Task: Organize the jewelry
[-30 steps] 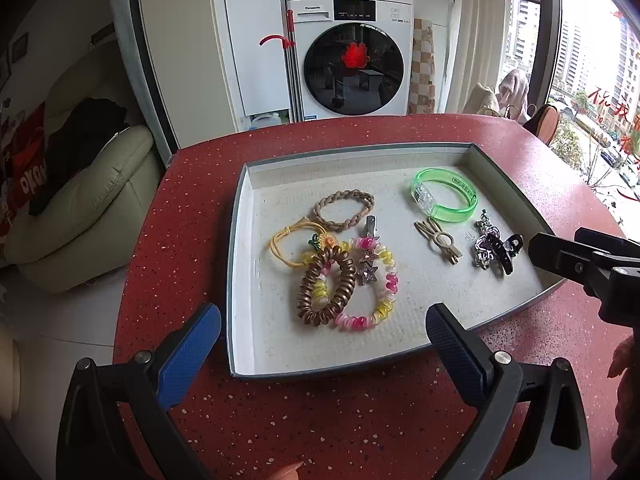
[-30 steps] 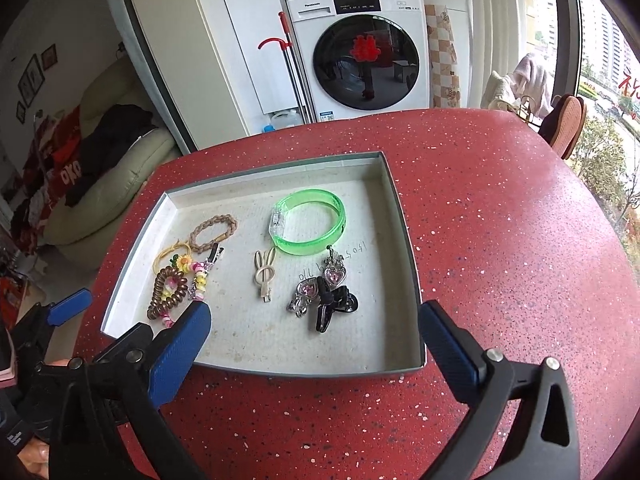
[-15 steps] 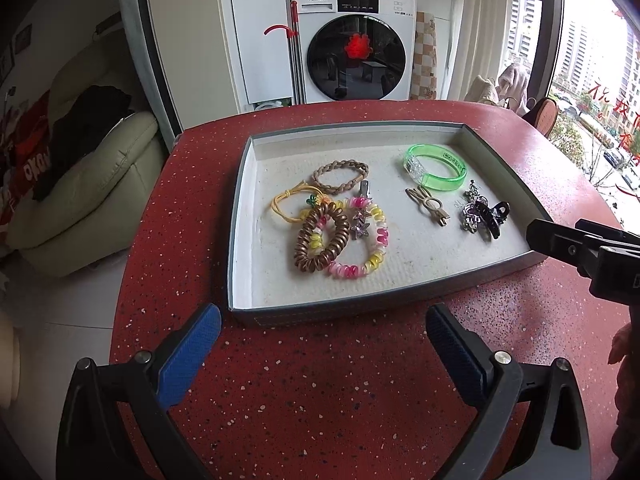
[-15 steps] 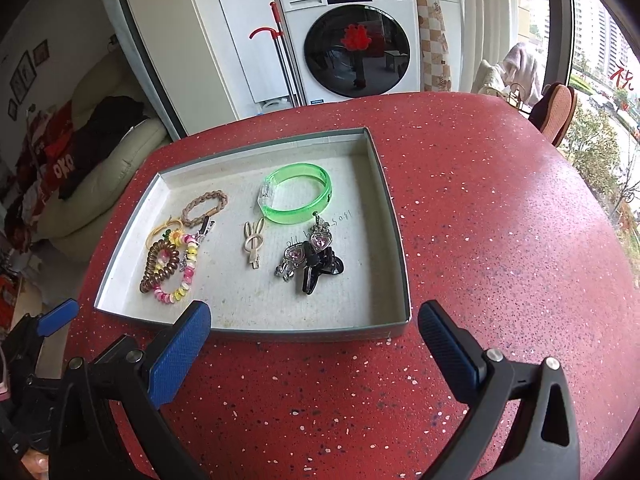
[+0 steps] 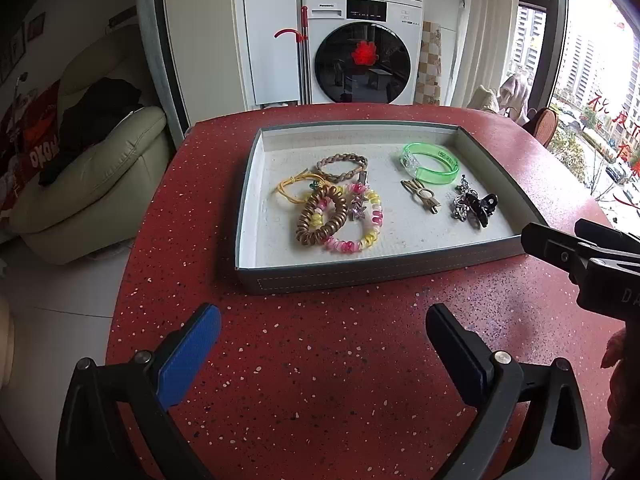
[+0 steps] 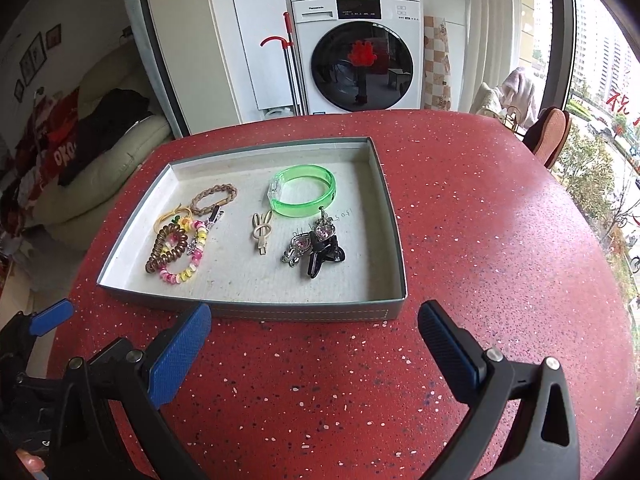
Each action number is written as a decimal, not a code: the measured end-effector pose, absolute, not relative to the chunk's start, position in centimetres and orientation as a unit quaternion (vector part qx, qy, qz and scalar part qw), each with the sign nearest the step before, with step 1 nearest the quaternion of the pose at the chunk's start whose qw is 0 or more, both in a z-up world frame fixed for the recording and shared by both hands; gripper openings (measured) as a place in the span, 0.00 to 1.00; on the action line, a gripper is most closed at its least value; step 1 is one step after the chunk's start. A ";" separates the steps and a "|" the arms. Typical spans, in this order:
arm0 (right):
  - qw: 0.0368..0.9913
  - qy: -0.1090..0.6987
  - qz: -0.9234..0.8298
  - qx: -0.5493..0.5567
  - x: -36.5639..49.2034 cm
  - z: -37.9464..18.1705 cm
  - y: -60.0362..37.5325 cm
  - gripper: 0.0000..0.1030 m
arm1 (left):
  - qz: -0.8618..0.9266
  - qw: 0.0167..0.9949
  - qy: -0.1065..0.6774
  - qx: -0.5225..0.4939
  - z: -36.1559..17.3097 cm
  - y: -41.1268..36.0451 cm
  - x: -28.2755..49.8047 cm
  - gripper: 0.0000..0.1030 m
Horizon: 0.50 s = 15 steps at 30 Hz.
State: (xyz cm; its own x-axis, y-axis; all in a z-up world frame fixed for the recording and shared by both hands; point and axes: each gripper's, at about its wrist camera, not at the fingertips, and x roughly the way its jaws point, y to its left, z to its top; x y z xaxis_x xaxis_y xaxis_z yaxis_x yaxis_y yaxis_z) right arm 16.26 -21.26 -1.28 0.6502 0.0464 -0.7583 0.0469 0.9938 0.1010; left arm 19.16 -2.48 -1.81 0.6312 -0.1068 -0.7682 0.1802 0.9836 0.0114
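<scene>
Left gripper point(image 5: 322, 346) hovered low over the red speckled table point(image 5: 320, 380), short of the tray's near wall, jaws spread wide, nothing between the blue pads. Right gripper point(image 6: 314, 340) sat in the same sort of pose, also just short of the near wall, jaws wide apart and empty. In the left wrist view the right gripper's black body poked in at the right edge, near the tray's near right corner; part of a hand point(image 5: 622, 360) showed below it. In the right wrist view the left gripper's blue tip sat at the far left, off the tray.

Grey shallow tray point(image 5: 360, 274) rested flat on the table, pale lining, all jewelry inside it. Left side of the tray: brown braided hair tie point(image 5: 342, 166) toward the back, yellow elastic point(image 5: 290, 192) just beside it, bronze coil hair tie point(image 5: 322, 216) lying over a pink-and-yellow beaded bracelet point(image 5: 366, 232), with a small star clip point(image 5: 357, 206) inside that loop. Middle: beige rabbit-shaped clip point(image 5: 422, 196). Right side: green translucent bangle point(image 5: 430, 164) toward the back, and nearer, a black claw clip point(image 5: 482, 208) touching a silver pink-stoned charm piece point(image 6: 304, 242). Washing machine point(image 5: 362, 48) stood behind the table, cream sofa point(image 5: 92, 176) off to the left.
</scene>
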 end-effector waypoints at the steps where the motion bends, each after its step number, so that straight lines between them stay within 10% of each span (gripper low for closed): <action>1: 0.907 0.417 0.000 0.054 16.1 -1.3 -21.1 1.00 | -0.076 0.904 0.419 0.045 -1.8 -2.4 18.9 1.00; 15: 0.932 0.360 -0.017 0.038 12.5 -0.8 -20.0 1.00 | -0.017 0.941 0.337 0.027 -0.2 -0.5 15.2 1.00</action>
